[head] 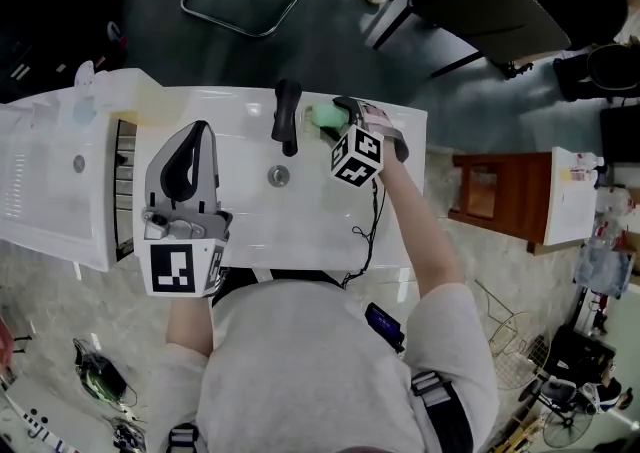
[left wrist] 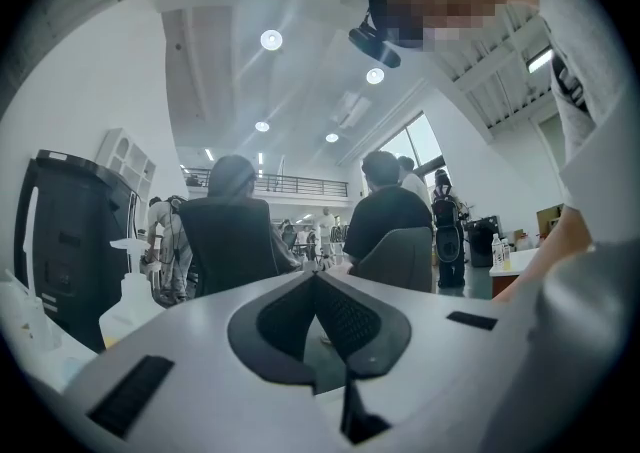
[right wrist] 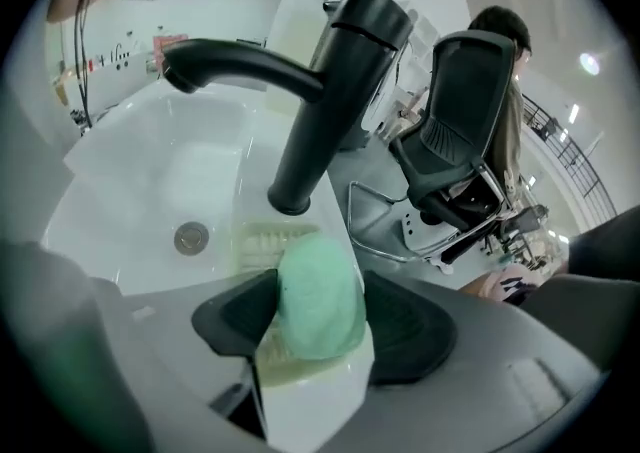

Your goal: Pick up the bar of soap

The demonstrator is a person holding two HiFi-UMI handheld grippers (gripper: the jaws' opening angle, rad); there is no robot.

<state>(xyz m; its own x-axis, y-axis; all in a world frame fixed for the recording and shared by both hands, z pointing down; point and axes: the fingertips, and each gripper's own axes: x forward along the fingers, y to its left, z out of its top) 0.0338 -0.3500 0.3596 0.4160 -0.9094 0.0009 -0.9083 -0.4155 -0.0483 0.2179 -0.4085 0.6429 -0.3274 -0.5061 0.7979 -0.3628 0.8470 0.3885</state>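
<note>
Soap bar (right wrist: 320, 296), green, sat gripped between the wide-set jaws of the right gripper (right wrist: 313, 309), over a ribbed dish (right wrist: 255, 241) beside the black faucet (right wrist: 320, 91).

A pale green oval bar of soap (right wrist: 318, 301) shows at lower centre of the right gripper view, over a ribbed, yellowish translucent soap dish (right wrist: 258, 241). The curved metal faucet (right wrist: 310, 91) is matte black and the ceramic sink basin (right wrist: 170, 171) glossy white. The right hand-held gripper (right wrist: 320, 306) is grey with black pads. Its marker cube (head: 357, 157) is patterned in black-and-white squares.

Bright ceiling lamps (left wrist: 271, 39), fisheye edges dark, blurred
</note>
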